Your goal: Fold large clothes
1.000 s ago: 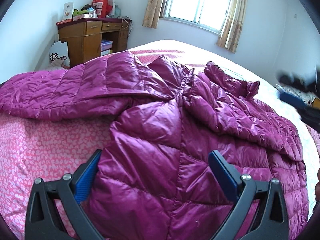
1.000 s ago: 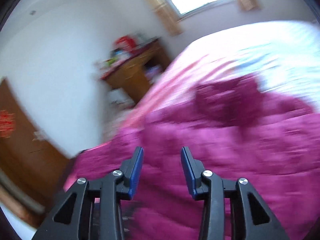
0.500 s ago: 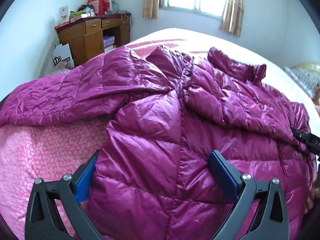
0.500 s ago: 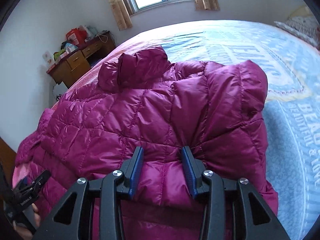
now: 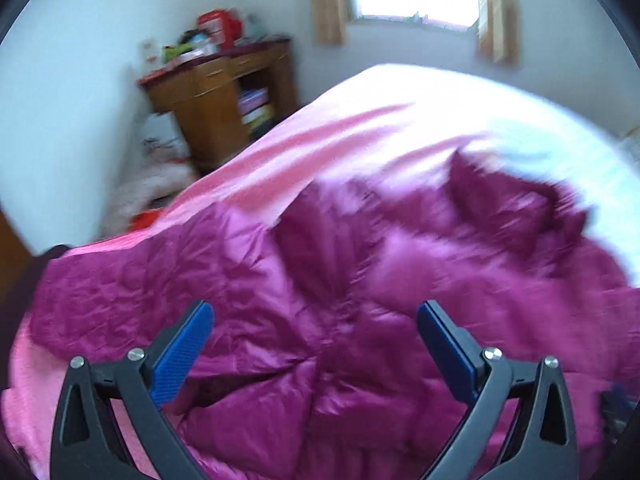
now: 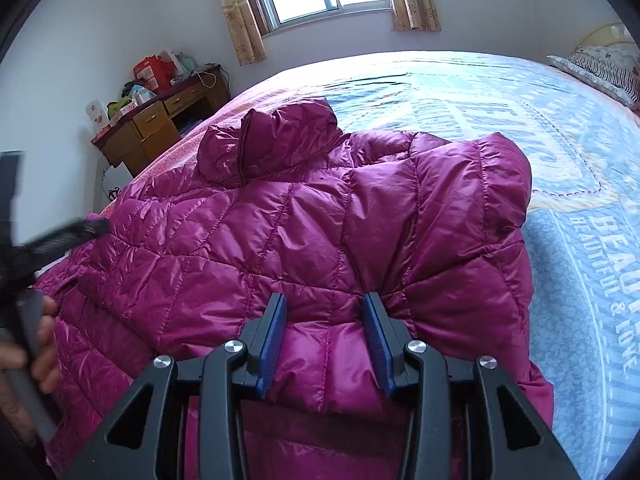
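Observation:
A magenta quilted down jacket [image 6: 312, 232] lies spread on the bed, hood toward the window. It also shows, motion-blurred, in the left wrist view [image 5: 360, 300]. My right gripper [image 6: 326, 316] is shut on a fold of the jacket's padded fabric near its right side. My left gripper [image 5: 316, 328] is open wide and empty, just above the jacket's left part. The left gripper also shows in the right wrist view [image 6: 52, 236], blurred, held in a hand at the far left.
The bed has a blue printed cover [image 6: 560, 160] on the right and a pink sheet [image 5: 280, 168] on the left. A wooden desk [image 6: 156, 124] with clutter stands by the wall beyond the bed. A pillow [image 6: 600, 68] lies at the far right.
The left gripper has swung left and up over the jacket, its view now blurred. The right gripper keeps hold of the jacket fold and has shifted only slightly.

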Demonstrator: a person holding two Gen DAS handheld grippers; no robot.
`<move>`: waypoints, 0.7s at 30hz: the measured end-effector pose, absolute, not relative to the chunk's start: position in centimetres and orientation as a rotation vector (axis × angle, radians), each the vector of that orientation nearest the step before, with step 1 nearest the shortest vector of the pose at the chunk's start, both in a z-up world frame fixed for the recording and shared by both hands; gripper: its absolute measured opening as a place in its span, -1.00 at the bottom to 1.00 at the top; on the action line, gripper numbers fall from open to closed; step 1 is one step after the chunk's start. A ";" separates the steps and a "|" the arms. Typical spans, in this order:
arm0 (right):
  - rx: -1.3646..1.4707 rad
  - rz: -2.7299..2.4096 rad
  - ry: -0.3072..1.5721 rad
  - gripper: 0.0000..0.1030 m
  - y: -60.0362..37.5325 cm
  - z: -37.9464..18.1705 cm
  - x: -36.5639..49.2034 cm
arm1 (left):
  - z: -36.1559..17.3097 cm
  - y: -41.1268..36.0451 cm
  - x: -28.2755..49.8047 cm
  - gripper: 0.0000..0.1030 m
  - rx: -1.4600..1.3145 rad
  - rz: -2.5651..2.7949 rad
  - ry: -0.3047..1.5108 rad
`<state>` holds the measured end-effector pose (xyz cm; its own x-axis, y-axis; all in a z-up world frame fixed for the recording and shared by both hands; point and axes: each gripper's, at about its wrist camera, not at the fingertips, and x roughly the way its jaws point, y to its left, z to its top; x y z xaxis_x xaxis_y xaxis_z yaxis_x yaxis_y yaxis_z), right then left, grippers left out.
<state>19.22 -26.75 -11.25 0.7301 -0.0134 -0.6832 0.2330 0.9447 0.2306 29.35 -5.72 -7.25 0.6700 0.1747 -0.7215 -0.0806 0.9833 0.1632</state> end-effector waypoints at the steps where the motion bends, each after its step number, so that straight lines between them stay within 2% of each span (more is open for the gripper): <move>1: 0.312 -0.139 0.743 -0.19 -26.7 -11.3 19.2 | -8.3 -5.6 29.6 1.00 0.126 0.167 0.854; 10: 0.343 -0.134 0.746 -0.19 -27.2 -11.2 19.2 | -10.2 -3.9 28.9 1.00 0.060 0.144 0.850; 16: 0.245 -0.243 0.625 -0.19 -27.9 -6.1 19.0 | -10.1 -3.7 29.1 1.00 0.027 0.123 0.863; 19: 0.242 -0.298 0.686 -0.19 -29.2 -6.6 20.6 | -10.1 -3.6 29.3 1.00 0.028 0.123 0.863; 21: 0.279 -0.327 0.772 -0.19 -30.3 -9.3 21.4 | -10.1 -3.6 29.3 1.00 0.025 0.121 0.863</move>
<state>21.36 -30.26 -9.33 0.6711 -0.1851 -0.7179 0.3864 0.9137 0.1257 29.32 -3.55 -10.11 0.6438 0.1161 -0.7564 -0.0962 0.9929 0.0705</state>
